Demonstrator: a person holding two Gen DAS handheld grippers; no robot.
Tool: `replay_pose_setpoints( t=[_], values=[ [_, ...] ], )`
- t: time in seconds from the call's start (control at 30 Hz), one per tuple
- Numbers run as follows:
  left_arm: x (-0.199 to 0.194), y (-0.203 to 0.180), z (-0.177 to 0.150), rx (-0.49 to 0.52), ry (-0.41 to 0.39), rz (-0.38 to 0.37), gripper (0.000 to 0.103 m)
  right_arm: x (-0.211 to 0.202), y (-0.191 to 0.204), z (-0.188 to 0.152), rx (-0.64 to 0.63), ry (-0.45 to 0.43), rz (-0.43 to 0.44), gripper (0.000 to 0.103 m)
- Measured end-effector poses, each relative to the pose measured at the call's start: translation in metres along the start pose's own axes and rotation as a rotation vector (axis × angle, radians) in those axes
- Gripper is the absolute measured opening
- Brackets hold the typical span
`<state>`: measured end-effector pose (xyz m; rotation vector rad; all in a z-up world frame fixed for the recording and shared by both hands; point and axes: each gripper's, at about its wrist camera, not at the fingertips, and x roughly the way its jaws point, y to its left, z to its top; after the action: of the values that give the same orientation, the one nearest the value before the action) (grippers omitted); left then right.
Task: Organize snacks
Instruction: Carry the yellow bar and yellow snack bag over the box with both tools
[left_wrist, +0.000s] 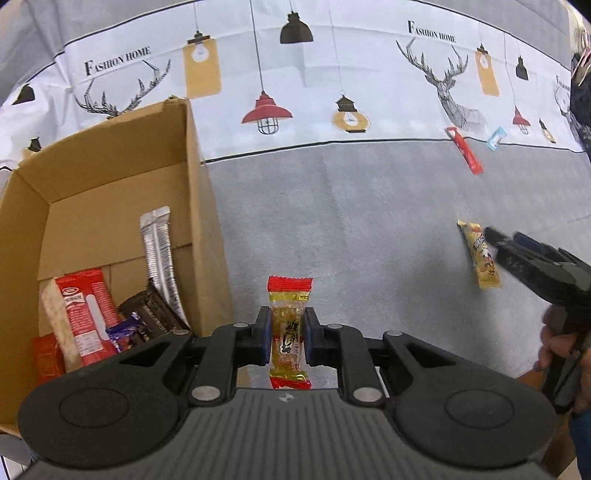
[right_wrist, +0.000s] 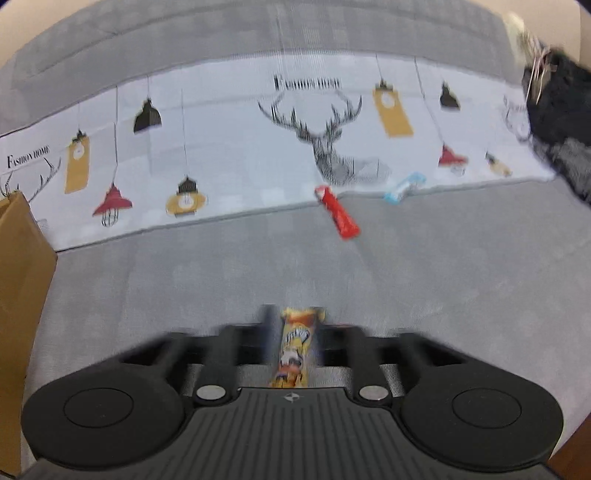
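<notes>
My left gripper (left_wrist: 287, 325) is shut on a red-and-gold snack packet (left_wrist: 289, 332), held just right of the open cardboard box (left_wrist: 110, 184). The box holds several snacks, among them a silver stick pack (left_wrist: 160, 254) and a red packet (left_wrist: 86, 317). My right gripper (right_wrist: 295, 325) is shut on a yellow snack packet (right_wrist: 295, 347); in the left wrist view it (left_wrist: 491, 240) shows at the right with that yellow packet (left_wrist: 480, 254) over the grey cloth. The right wrist view is blurred by motion.
A red stick snack (right_wrist: 338, 212) and a small blue-white packet (right_wrist: 402, 188) lie on the cloth farther back, also seen in the left wrist view as the red stick (left_wrist: 463, 149) and blue packet (left_wrist: 495, 137). A dark fuzzy object (right_wrist: 557, 122) sits at the far right.
</notes>
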<state>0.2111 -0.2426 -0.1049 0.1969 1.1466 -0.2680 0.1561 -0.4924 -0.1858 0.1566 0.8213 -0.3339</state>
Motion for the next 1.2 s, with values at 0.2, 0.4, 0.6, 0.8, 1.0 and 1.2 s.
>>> replay_pose_setpoints(
  t=[0.2,0.4,0.6,0.8,1.0,1.2],
  values=[
    [-0.007,0.008,0.002,-0.012,0.002,0.003,0.018,0.052,0.007,-0.011,-0.065,0.184,-0.021,0.026],
    [-0.026,0.012,0.002,-0.025,-0.022,-0.025,0.018,0.013,0.008,-0.011,-0.016,0.091,0.001,0.014],
    [-0.075,0.031,-0.013,-0.066,-0.083,-0.056,0.018,-0.094,0.025,-0.004,0.052,-0.063,0.126,0.014],
    [-0.135,0.071,-0.056,-0.128,-0.165,-0.041,0.018,-0.215,0.083,-0.023,-0.004,-0.154,0.320,0.014],
    [-0.169,0.114,-0.111,-0.194,-0.192,-0.011,0.018,-0.288,0.145,-0.056,-0.127,-0.164,0.469,0.014],
    [-0.190,0.150,-0.164,-0.246,-0.229,0.035,0.018,-0.317,0.192,-0.087,-0.287,-0.140,0.533,0.014]
  ],
)
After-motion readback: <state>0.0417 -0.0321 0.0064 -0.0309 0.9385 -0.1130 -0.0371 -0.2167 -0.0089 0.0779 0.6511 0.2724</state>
